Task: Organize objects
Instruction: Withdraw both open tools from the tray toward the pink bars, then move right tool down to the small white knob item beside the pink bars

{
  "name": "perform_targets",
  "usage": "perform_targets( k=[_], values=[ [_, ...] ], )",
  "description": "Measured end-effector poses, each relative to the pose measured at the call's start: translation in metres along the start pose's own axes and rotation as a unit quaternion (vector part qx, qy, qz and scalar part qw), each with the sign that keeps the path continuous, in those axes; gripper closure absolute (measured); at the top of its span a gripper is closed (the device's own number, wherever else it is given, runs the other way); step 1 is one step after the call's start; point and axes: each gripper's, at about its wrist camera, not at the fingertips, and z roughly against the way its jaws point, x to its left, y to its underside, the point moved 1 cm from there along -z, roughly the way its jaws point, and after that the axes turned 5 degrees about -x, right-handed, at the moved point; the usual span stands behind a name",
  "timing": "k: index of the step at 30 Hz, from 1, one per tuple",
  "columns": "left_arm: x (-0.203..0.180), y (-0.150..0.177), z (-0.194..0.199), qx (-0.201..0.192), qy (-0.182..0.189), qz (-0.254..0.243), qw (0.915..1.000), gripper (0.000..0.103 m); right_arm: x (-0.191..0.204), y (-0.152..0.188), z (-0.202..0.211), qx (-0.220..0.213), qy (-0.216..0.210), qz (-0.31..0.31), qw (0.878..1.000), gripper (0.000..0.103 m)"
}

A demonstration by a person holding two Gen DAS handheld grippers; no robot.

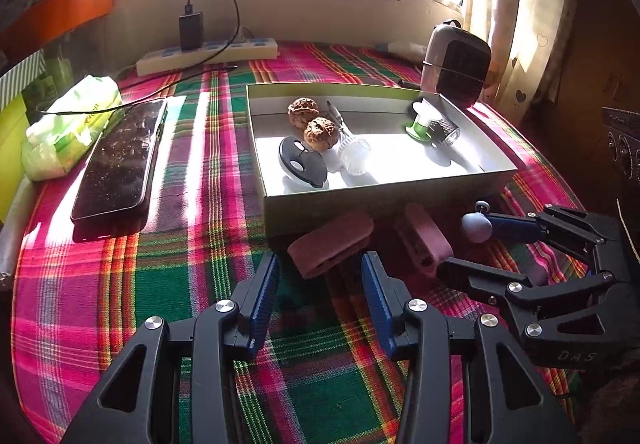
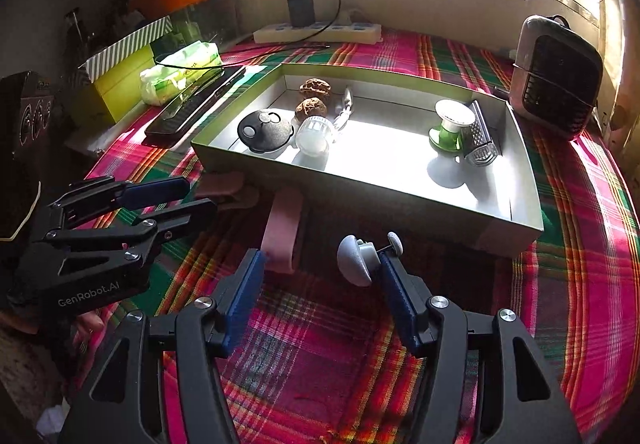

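Left wrist view: left gripper (image 1: 320, 284) spread apart, empty; dusty-pink soft clip-shaped piece (image 1: 330, 244) just ahead between its tips, shallow open cardboard box (image 1: 384, 196) beyond. Right wrist view: right gripper (image 2: 322, 276) parted, grey rounded knob with thin metal pin (image 2: 356, 258) touching its right finger; second pink piece (image 2: 282, 230) ahead-left.

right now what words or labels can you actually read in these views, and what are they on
"GenRobot.AI": white print on the black body of the left tongs, seen from the right wrist view.
"DAS": faint raised letters on the body of the right tongs, seen from the left wrist view; more letters may follow but cannot be made out.
Green print on the tissue pack: too blurred to read.
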Motion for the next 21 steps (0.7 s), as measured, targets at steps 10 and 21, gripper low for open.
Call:
perform_targets(
  k=[10, 21],
  values=[
    [-0.012, 0.002, 0.002, 0.001, 0.029, -0.024, 0.9993, 0.062, -0.001, 0.002, 0.002, 0.005, 0.027, 0.009, 1.0, 0.038],
    [0.005, 0.0, 0.008, -0.007, 0.02, -0.009, 0.9997, 0.062, 0.006, -0.004, -0.011, 0.017, 0.01, 0.011, 1.0, 0.038]
  ],
)
